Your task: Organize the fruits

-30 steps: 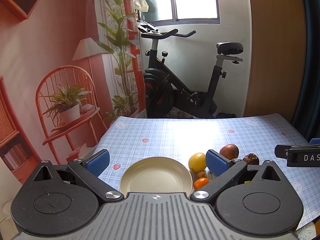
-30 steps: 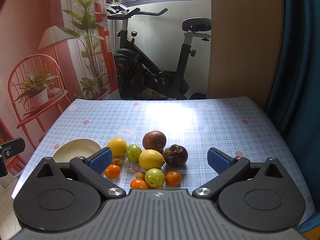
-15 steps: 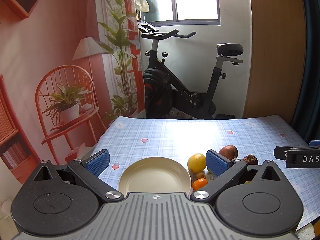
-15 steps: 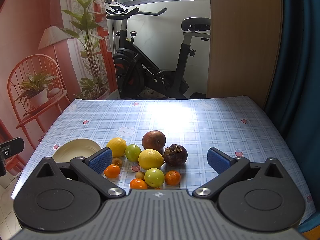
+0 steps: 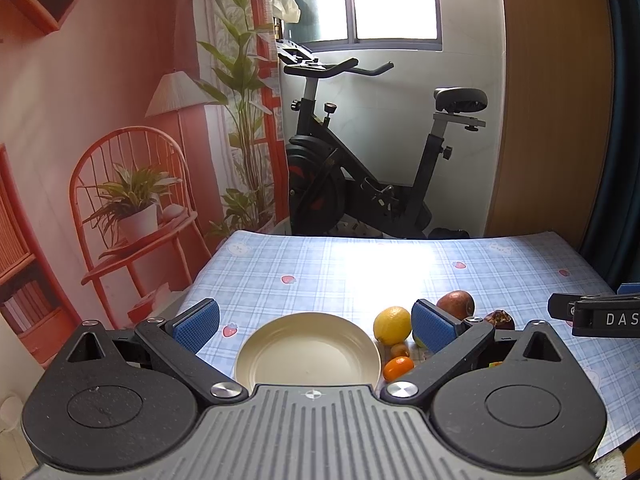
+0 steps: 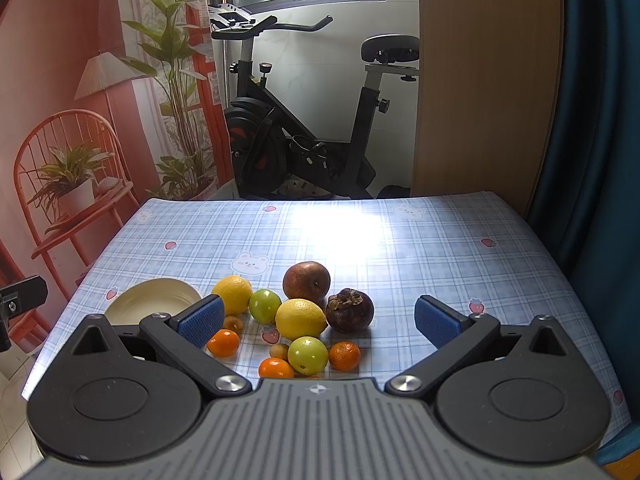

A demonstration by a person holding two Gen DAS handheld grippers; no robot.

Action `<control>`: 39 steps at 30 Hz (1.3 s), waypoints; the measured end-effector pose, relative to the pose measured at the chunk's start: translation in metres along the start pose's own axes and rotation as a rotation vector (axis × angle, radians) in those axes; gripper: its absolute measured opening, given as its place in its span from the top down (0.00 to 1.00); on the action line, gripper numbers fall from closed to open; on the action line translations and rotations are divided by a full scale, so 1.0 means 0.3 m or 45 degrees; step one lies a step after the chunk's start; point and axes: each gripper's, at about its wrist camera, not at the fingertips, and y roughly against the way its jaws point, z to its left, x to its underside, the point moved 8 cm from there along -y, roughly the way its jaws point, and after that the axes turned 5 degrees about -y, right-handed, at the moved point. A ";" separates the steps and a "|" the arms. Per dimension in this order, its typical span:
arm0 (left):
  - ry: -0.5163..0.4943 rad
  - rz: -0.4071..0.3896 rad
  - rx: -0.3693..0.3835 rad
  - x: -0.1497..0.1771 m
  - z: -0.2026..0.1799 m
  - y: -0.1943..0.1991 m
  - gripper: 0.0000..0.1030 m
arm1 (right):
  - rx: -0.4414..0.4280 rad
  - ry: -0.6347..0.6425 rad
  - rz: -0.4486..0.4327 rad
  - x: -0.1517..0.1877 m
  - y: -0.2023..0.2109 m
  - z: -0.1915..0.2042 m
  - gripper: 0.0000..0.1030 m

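Note:
A cluster of fruit lies on the blue checked tablecloth [image 6: 400, 248]: two lemons [image 6: 301, 319], two green fruits [image 6: 307, 355], several small oranges [image 6: 344, 355], a brown-red round fruit [image 6: 306, 282] and a dark mangosteen [image 6: 349, 310]. A cream plate [image 6: 152, 300] lies left of them and is empty in the left wrist view [image 5: 307, 350]. My right gripper [image 6: 319, 316] is open and empty above the near side of the fruit. My left gripper [image 5: 315, 322] is open and empty above the plate; a lemon [image 5: 392, 325] lies just right of the plate.
An exercise bike [image 6: 296, 120] stands beyond the table's far edge. A red chair with a potted plant [image 5: 132, 208] is at the left. A wooden panel and a dark blue curtain [image 6: 592, 120] are at the right. The right gripper's body [image 5: 596, 316] shows at the left view's right edge.
Both grippers have drifted very slightly; both stay open and empty. No fruit has moved.

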 end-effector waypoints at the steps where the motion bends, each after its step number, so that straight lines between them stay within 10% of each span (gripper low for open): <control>1: 0.000 0.001 0.000 0.000 0.000 0.000 0.00 | 0.000 0.001 0.000 0.000 0.000 0.000 0.00; 19: 0.019 0.020 -0.012 0.004 0.013 -0.022 0.00 | -0.018 -0.006 0.002 0.002 -0.007 0.003 0.00; 26: 0.113 -0.017 0.004 0.000 0.051 -0.089 0.01 | -0.146 -0.021 -0.183 -0.041 -0.029 -0.072 0.00; 39: 0.167 0.003 0.200 0.004 -0.028 -0.292 0.01 | -0.068 0.006 -0.162 -0.013 -0.209 -0.214 0.00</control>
